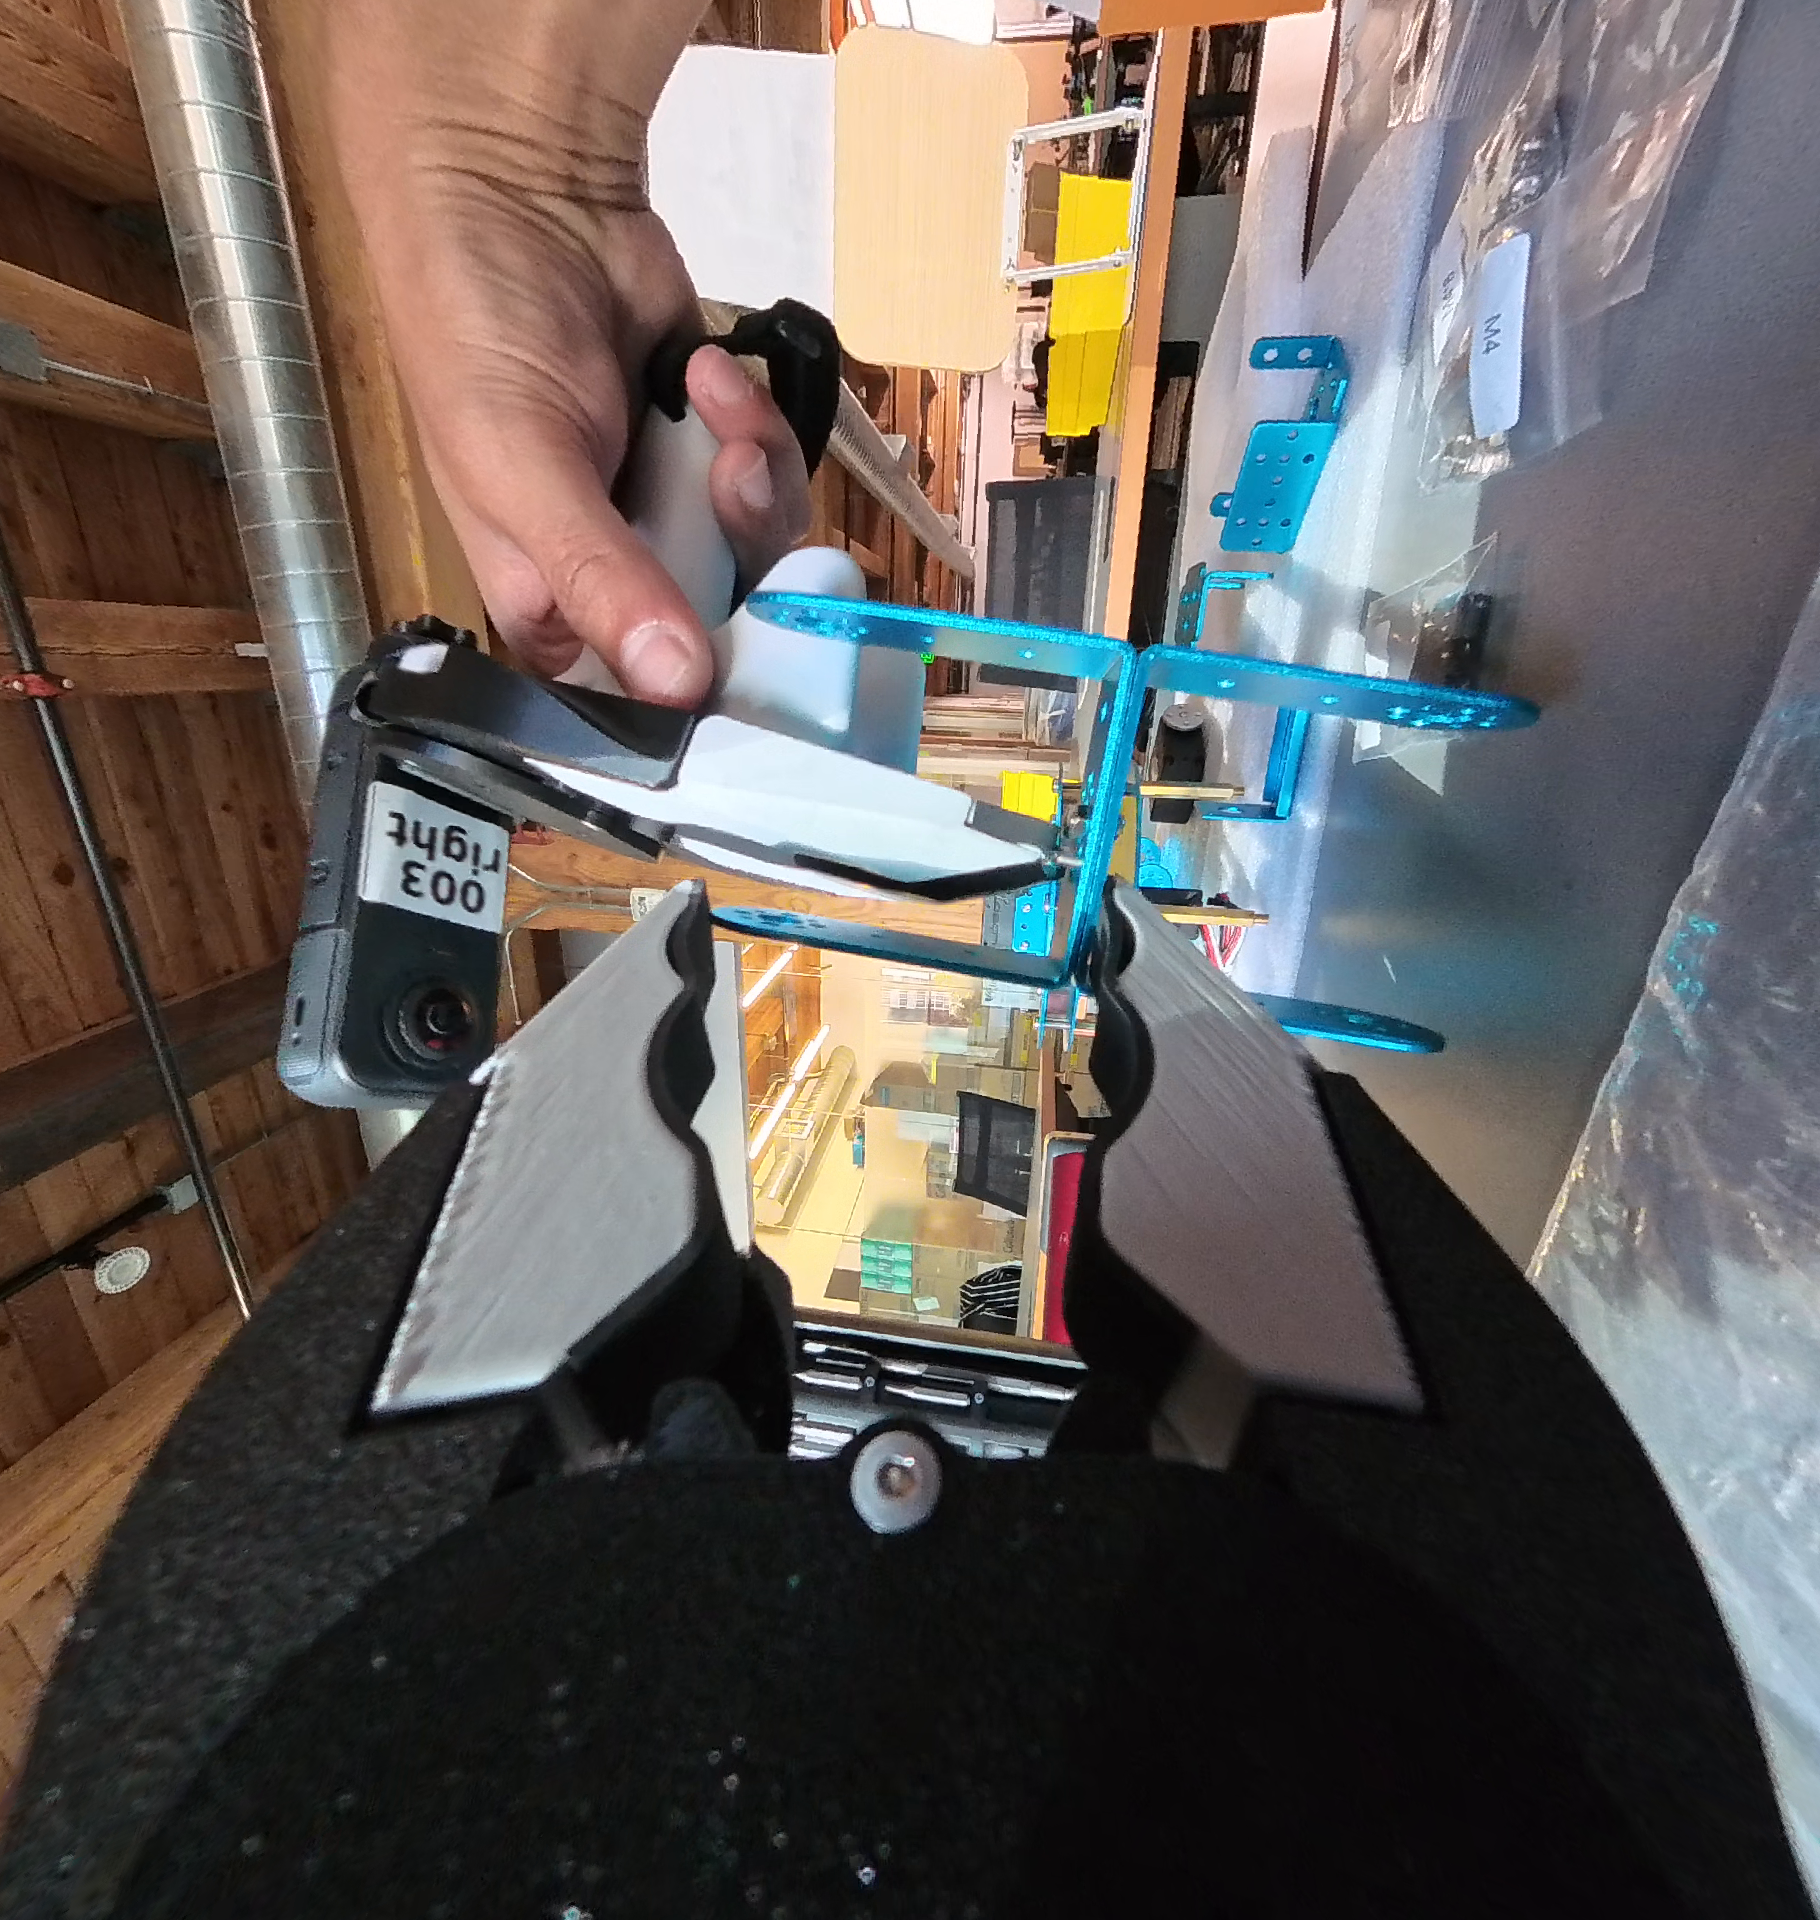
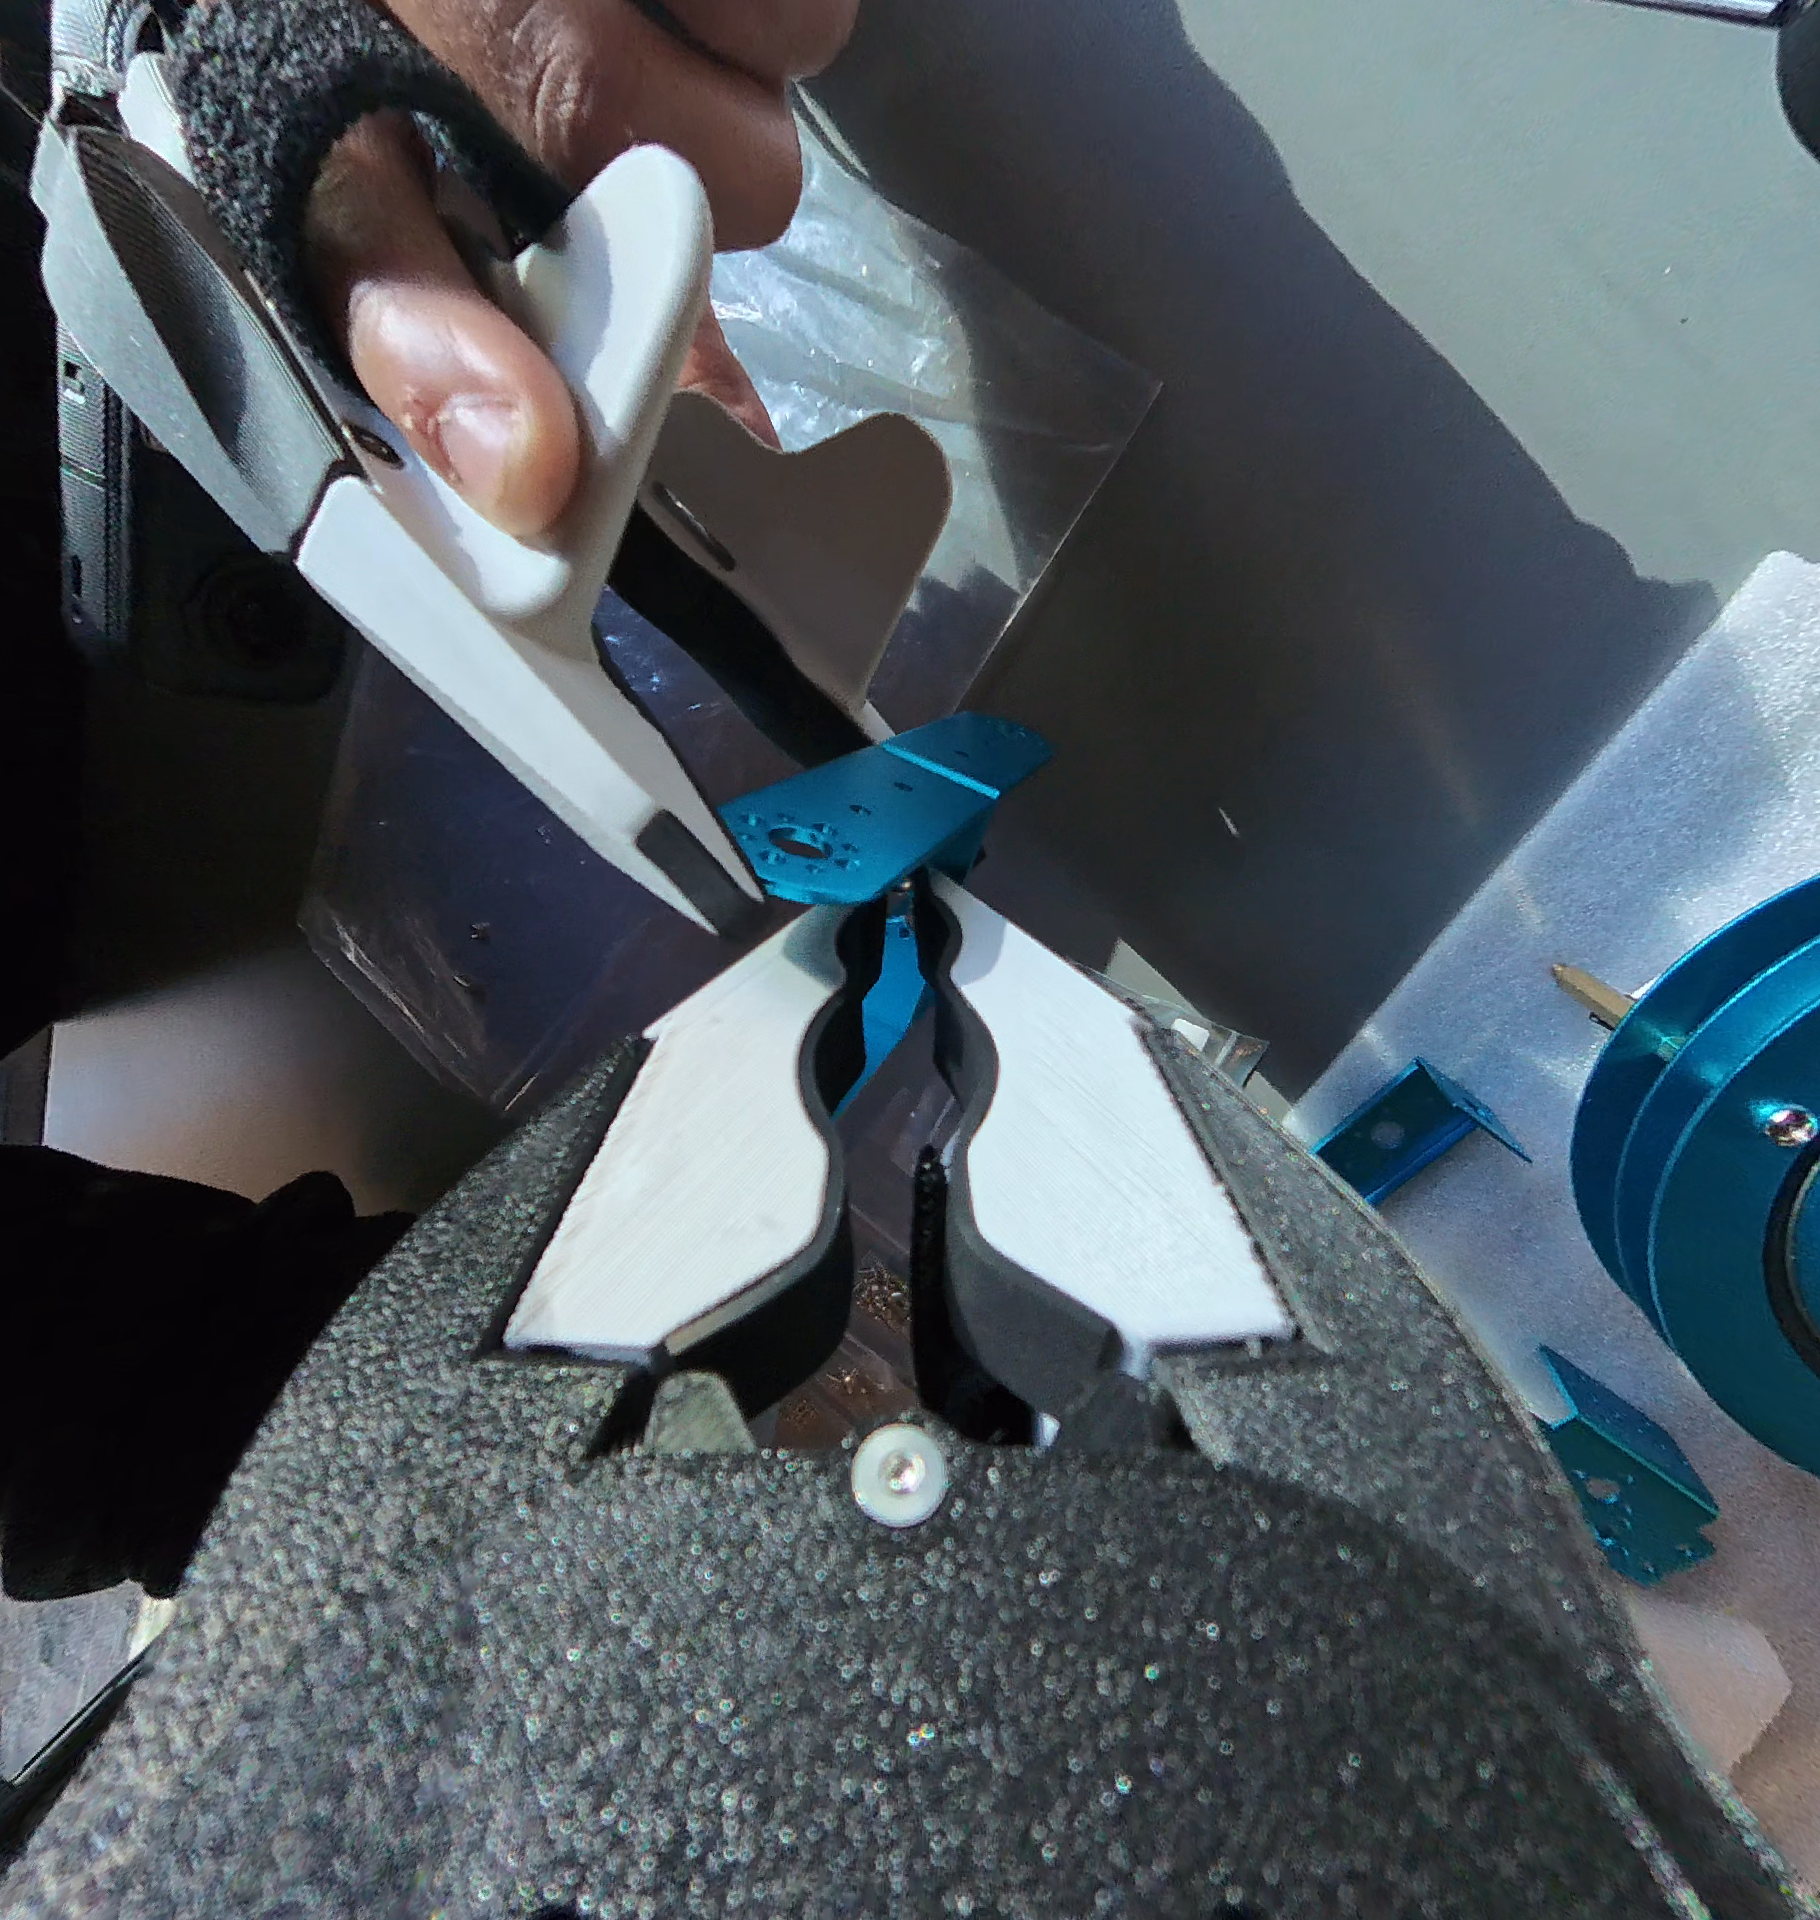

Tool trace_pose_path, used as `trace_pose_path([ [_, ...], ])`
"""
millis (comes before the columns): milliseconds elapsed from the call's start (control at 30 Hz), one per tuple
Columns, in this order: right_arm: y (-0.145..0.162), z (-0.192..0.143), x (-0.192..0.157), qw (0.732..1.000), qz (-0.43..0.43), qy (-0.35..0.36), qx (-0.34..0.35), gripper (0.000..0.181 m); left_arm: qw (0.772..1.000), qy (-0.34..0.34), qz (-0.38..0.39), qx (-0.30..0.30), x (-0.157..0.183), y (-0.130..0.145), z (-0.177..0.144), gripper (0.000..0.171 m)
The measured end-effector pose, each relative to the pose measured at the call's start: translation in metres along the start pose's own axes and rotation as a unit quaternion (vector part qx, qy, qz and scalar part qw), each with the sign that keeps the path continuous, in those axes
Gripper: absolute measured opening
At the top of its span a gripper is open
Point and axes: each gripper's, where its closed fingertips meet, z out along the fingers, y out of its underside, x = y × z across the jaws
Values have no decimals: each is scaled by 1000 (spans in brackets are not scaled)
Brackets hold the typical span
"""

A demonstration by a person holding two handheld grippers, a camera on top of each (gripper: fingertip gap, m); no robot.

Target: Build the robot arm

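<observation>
My left gripper (image 1: pixel 906 925) is shut on a blue metal U-bracket (image 1: pixel 1101 800) and grips one of its arms lengthwise, from the rounded end to the fold. It holds the bracket in the air beside the grey table (image 1: pixel 1612 831). A second blue bracket (image 1: pixel 1332 691) sits back to back against the first. My right gripper (image 2: pixel 901 904), held by a hand (image 1: pixel 532 343), comes in from the left in the left wrist view (image 1: pixel 1041 857). Its tips pinch a small silver screw (image 1: pixel 1068 860) against the bracket's web. The right wrist view shows the bracket (image 2: pixel 885 800) and my left gripper (image 2: pixel 797 810) from the upper left.
More blue brackets (image 1: pixel 1270 478) and clear bags of small parts (image 1: pixel 1508 312) lie on the table. The right wrist view shows a blue wheel (image 2: pixel 1737 1195) and small blue brackets (image 2: pixel 1405 1132) on a white foam sheet (image 2: pixel 1612 883), and a clear plastic bag (image 2: pixel 937 416). From either gripper's tips it is about 15 cm to the blue wheel (image 2: pixel 1737 1195).
</observation>
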Motion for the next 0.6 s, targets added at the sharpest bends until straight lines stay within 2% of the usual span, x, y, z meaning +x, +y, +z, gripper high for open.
trace_pose_path([
  [600, 1, 3, 1, 1000, -2, -1, -4, 5, 1000, 6, 3, -1, 3, 1, 1, 72],
])
